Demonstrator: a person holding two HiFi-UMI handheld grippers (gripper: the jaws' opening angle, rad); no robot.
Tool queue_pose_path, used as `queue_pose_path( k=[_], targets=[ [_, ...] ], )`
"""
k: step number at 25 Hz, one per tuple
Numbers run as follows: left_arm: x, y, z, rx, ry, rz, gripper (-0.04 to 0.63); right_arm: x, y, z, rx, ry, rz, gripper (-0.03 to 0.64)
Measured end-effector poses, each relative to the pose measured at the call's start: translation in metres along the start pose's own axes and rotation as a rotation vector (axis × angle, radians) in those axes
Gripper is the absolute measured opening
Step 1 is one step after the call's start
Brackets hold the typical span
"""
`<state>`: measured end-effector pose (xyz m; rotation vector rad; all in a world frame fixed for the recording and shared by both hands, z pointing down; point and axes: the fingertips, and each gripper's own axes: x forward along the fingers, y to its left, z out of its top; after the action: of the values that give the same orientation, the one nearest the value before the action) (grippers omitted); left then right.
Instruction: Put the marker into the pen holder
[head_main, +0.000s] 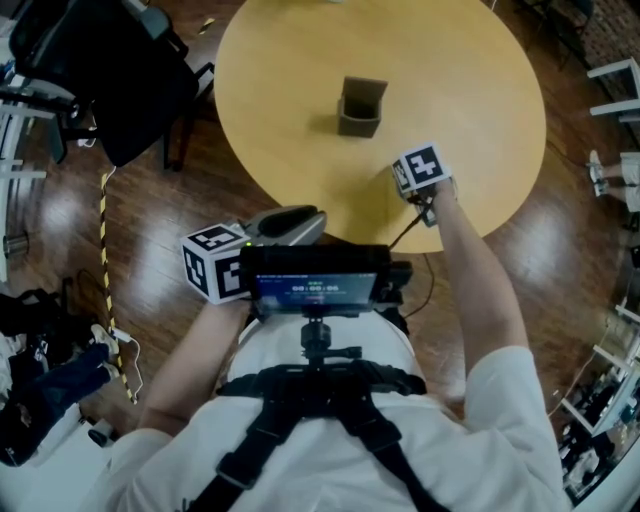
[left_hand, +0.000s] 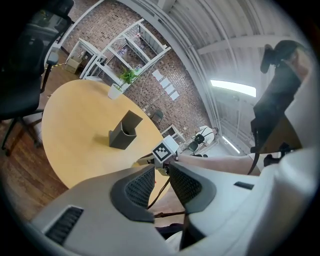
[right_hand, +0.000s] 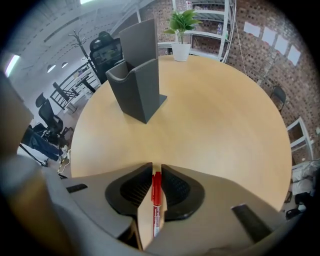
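The red marker (right_hand: 156, 200) lies lengthwise between the pads of my right gripper (right_hand: 156, 170), which is shut on it just above the round wooden table (head_main: 480, 100). That gripper (head_main: 405, 175) sits near the table's front edge, and its marker cube also shows in the left gripper view (left_hand: 165, 150). The dark grey pen holder (head_main: 360, 107) (right_hand: 137, 82) (left_hand: 125, 131) stands upright mid-table, ahead and left of the right gripper, apart from it. My left gripper (head_main: 305, 220) (left_hand: 161, 172) hangs off the table's near side, its jaws slightly apart with nothing between them.
A black office chair (head_main: 110, 80) stands left of the table on the wooden floor. A potted plant (right_hand: 181, 30) sits at the table's far edge. White shelving (left_hand: 125, 45) lines the brick wall beyond.
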<state>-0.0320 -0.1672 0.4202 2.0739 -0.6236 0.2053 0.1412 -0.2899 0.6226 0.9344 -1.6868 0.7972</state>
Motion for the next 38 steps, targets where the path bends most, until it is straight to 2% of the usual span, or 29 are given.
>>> queue_pose_path(
  k=[3, 6, 16, 20, 29, 33, 38],
  targets=[
    [0.000, -0.002, 0.002, 0.003, 0.009, -0.003, 0.098, -0.014, 0.002, 0.004, 0.003, -0.051, 0.001, 0.066],
    [0.001, -0.002, 0.004, 0.011, 0.007, -0.010, 0.098, -0.040, -0.003, 0.010, -0.022, -0.124, -0.044, 0.066],
    [0.008, -0.006, 0.005, 0.021, 0.008, -0.027, 0.098, -0.133, -0.002, 0.047, 0.001, -0.482, -0.082, 0.064],
    [0.007, -0.007, 0.009, 0.022, -0.004, -0.024, 0.098, -0.166, 0.001, 0.073, 0.006, -0.584, -0.076, 0.064],
    [-0.002, -0.002, 0.012, 0.012, -0.051, 0.004, 0.098, -0.237, 0.030, 0.153, -0.052, -0.837, -0.046, 0.064],
    [-0.002, -0.005, 0.013, 0.005, -0.070, 0.017, 0.098, -0.225, 0.037, 0.178, -0.052, -0.860, -0.022, 0.064],
    [-0.008, -0.002, 0.011, -0.009, -0.082, 0.033, 0.098, -0.171, 0.039, 0.184, -0.021, -0.785, -0.011, 0.064]
  ],
)
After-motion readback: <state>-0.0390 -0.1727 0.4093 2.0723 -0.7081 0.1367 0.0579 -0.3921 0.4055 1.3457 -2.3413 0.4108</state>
